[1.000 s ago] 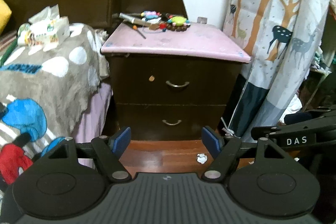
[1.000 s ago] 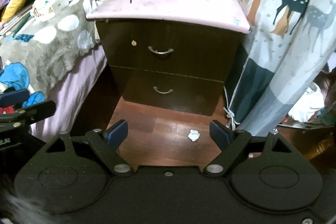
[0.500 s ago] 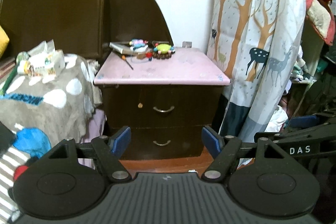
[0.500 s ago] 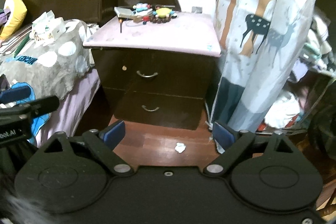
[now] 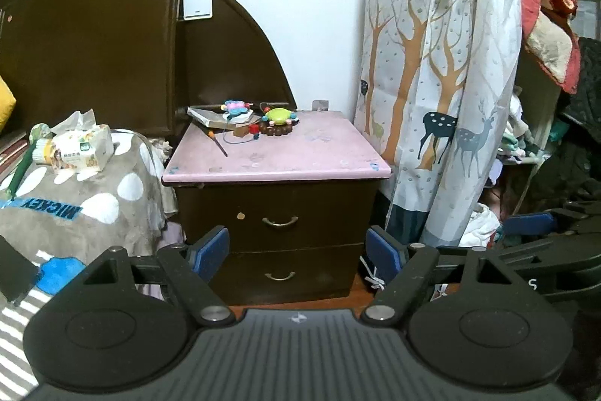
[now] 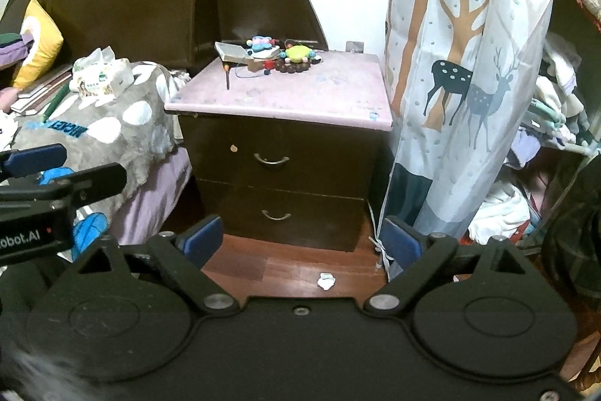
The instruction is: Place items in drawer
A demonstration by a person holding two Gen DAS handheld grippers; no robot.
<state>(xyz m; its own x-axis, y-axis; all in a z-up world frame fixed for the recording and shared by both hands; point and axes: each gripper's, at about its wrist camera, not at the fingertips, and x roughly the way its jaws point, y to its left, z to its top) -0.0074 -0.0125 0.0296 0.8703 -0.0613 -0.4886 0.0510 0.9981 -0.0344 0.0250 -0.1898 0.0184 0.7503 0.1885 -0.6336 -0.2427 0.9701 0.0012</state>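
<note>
A dark nightstand with a pink top [image 5: 278, 153] [image 6: 300, 93] stands ahead, well beyond both grippers. Its upper drawer [image 5: 280, 221] [image 6: 271, 159] and lower drawer [image 5: 280, 276] [image 6: 276, 215] are shut. At the top's back lie a grey box [image 5: 210, 117], small colourful toys [image 5: 277, 117] [image 6: 296, 54], a bead bracelet [image 5: 278, 130] and a screwdriver [image 5: 218, 143] [image 6: 227, 77]. My left gripper [image 5: 298, 248] is open and empty. My right gripper [image 6: 300, 243] is open and empty.
A bed with a grey Mickey blanket [image 5: 75, 198] [image 6: 105, 126] and a tissue pack [image 5: 80, 149] lies left of the nightstand. A deer-print curtain [image 5: 443, 62] [image 6: 469, 62] hangs right of it. Clothes pile at far right [image 5: 544, 25]. A paper scrap [image 6: 326, 280] lies on the wooden floor.
Both cameras have tilted up and drawn back, so the nightstand looks smaller and sits lower in view, and more wall and headboard show. Both grippers stay open and empty.
</note>
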